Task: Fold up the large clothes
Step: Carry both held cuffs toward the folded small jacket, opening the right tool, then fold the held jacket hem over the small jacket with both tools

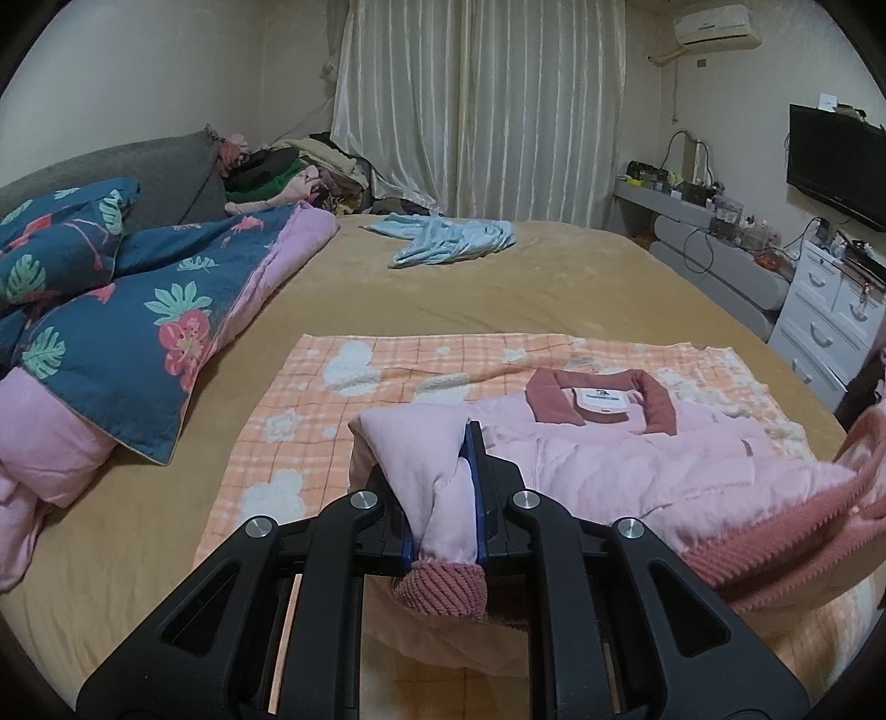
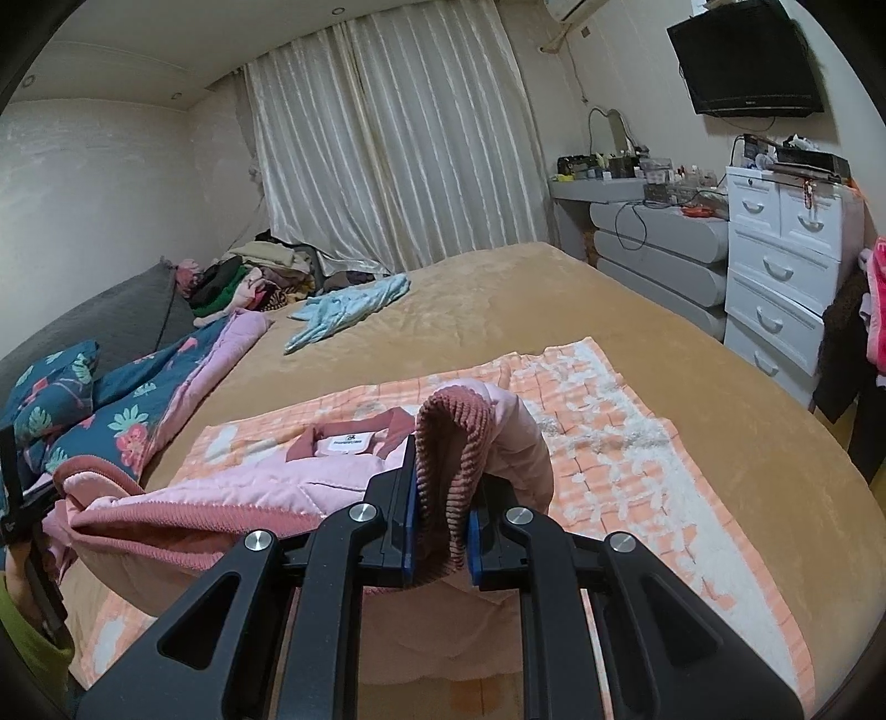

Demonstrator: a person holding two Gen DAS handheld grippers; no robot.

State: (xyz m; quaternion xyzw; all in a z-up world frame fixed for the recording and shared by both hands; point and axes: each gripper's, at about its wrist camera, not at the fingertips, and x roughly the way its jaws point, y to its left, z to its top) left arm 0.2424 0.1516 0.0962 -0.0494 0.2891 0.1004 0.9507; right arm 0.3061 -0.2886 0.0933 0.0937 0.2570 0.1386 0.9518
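Tan plush bedcover (image 1: 526,288) spans the whole mattress and forms the working surface. At the far left, a navy floral quilt (image 1: 122,327) with a pale pink lining lies bunched against a grey headboard cushion (image 1: 166,166), with a heap of mixed clothing (image 1: 288,171) piled behind it in the corner. Cream pleated curtains (image 1: 487,105) cover the back wall. A light blue garment (image 1: 448,241) lies crumpled on the bedcover, well apart from the work area. Nearer the foot, an orange checked blanket (image 1: 343,382) with white fluffy patches is spread flat, and the pink padded jacket (image 1: 609,465) lies on it, its rose collar (image 1: 653,399) and white label facing up. The left gripper (image 1: 446,515) has its jaws pinching a pink sleeve end just above its ribbed cuff, lifted off the blanket. The right gripper (image 2: 443,526) has its jaws clamped on the other ribbed cuff (image 2: 448,454), also raised, with the sleeve arching over behind it. To the right, a grey dresser (image 2: 659,249) carries clutter, a white drawer unit (image 2: 775,266) stands beside it, a dark television (image 2: 747,61) is mounted on the wall, and an air conditioner (image 1: 714,25) sits high up.
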